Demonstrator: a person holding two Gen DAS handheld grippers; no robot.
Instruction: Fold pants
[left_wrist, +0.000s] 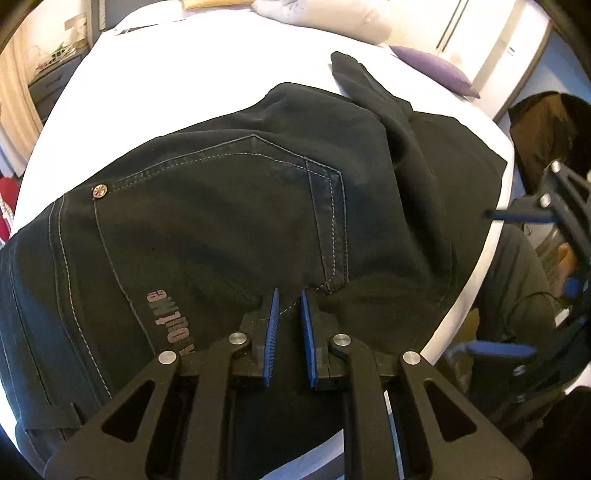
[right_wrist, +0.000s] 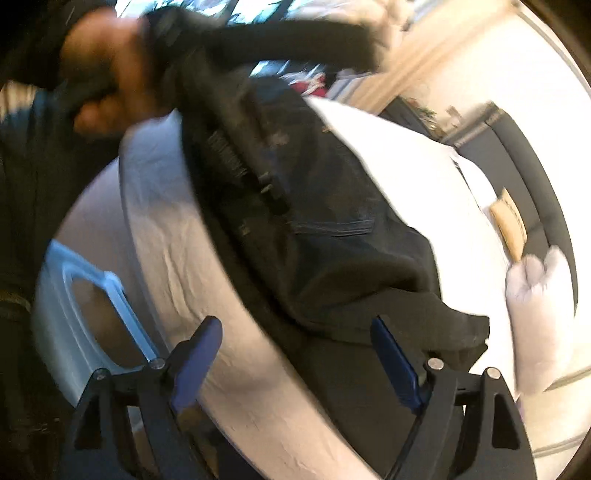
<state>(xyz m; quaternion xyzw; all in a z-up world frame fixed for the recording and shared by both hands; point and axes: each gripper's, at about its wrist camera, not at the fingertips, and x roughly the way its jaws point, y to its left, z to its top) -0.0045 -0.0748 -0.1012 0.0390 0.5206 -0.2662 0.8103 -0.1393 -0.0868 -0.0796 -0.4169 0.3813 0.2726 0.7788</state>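
Black jeans (left_wrist: 236, 206) lie bunched on a white bed (left_wrist: 184, 81), seat side up, with a stitched back pocket (left_wrist: 229, 192) and a copper rivet (left_wrist: 99, 191) showing. One leg (left_wrist: 365, 88) runs toward the far right. My left gripper (left_wrist: 289, 295) hovers just over the pocket's lower corner, its blue pads narrowly apart with nothing between them. My right gripper (right_wrist: 295, 332) is wide open and empty over the bed edge beside the jeans (right_wrist: 332, 229); it also shows in the left wrist view (left_wrist: 517, 280) off the bed's right edge. The right view is motion-blurred.
A purple cushion (left_wrist: 436, 70) and a pale pillow (left_wrist: 332, 14) lie at the far side of the bed. A light plastic stool (right_wrist: 77, 306) stands by the bed. A white stuffed item (right_wrist: 535, 310) sits on the bed. The person's hand (right_wrist: 107, 70) holds the left gripper.
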